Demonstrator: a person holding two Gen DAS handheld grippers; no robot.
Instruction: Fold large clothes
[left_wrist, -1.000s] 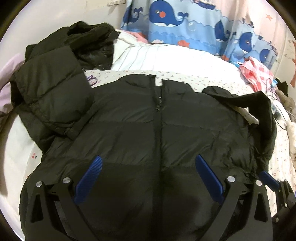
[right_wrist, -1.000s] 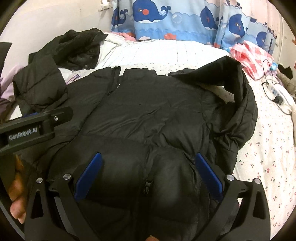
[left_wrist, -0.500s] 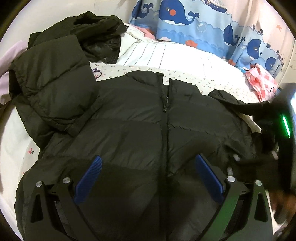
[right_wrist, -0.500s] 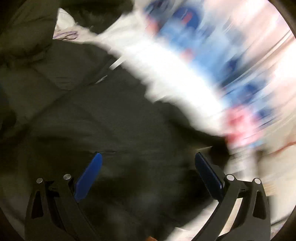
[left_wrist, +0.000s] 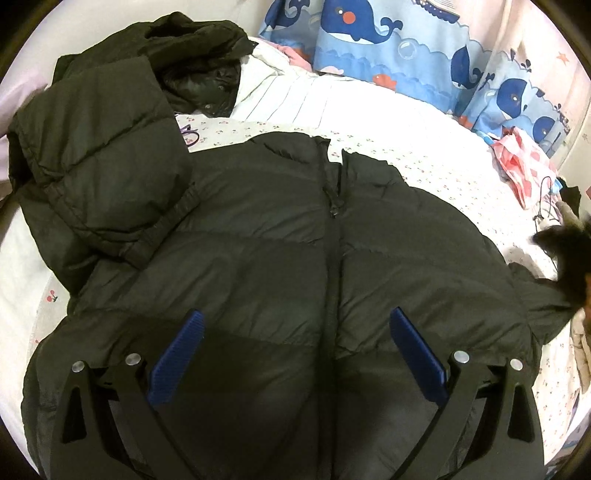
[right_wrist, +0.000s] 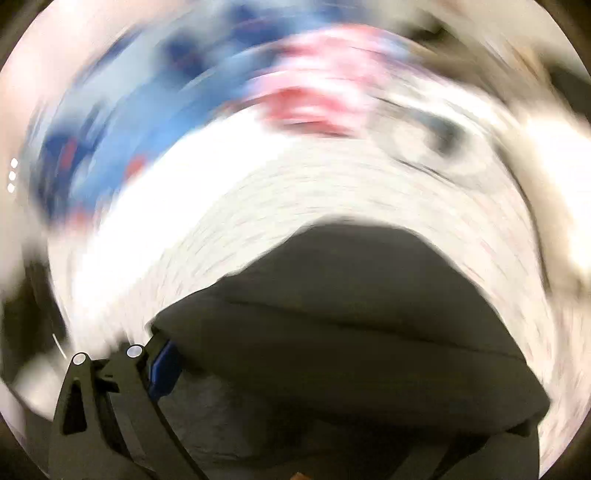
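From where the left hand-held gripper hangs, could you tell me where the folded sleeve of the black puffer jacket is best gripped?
Probably at the elastic cuff of the folded sleeve, coming in from the jacket's left side. The cuff lies on the puffer jacket chest as a firm gathered rim, narrower than the puffy quilting, so the open left hand-held gripper could close across it.

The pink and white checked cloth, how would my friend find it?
Start at the whale curtain behind the bed. Follow it to its right end, where the pink and white checked cloth lies crumpled on the sheet. It is the only pink checked thing; the jackets nearby are black.
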